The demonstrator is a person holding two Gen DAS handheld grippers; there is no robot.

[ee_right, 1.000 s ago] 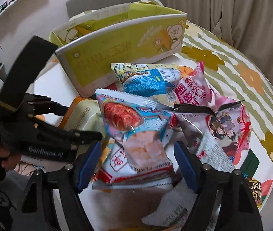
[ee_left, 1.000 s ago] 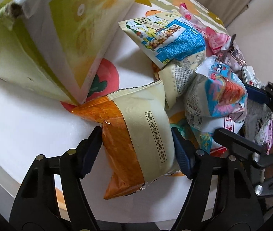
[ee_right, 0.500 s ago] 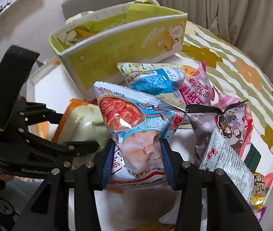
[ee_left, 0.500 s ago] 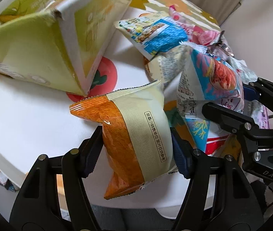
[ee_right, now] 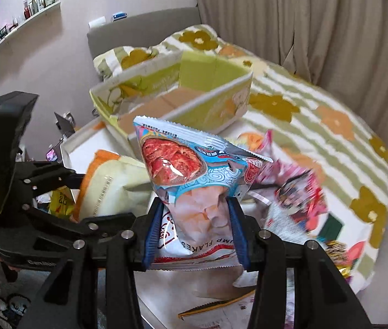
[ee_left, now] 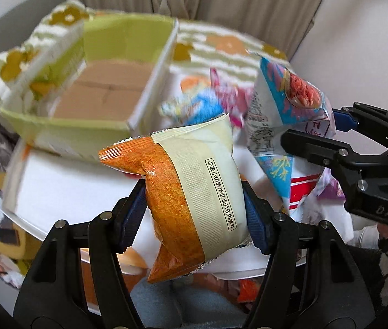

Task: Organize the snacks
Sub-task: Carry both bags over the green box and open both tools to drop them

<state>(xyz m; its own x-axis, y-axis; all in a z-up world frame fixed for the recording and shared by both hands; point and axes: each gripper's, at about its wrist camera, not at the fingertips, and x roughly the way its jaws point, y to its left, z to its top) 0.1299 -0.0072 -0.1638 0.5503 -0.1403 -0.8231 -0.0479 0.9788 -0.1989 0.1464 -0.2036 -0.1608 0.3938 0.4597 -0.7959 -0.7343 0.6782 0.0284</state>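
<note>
My left gripper is shut on an orange-and-cream snack packet, held up above the white board. My right gripper is shut on a blue shrimp-flakes bag, pinching its pink lower half; that bag also shows at the right of the left wrist view, with the right gripper's black frame beside it. The left gripper's frame and its cream packet appear at the left of the right wrist view. A green open cardboard box with a bare brown floor stands beyond both bags; the box also shows in the left wrist view.
Several loose snack packets lie in a heap right of the held bag on a white board. A flowered striped bedcover spreads behind, with curtains at the back. A wall shelf sits far left.
Both grippers have risen with their bags, so the box's inside and the curtains now show. The right gripper's fingers closed onto the shrimp-flakes bag between the first and second earlier frames.
</note>
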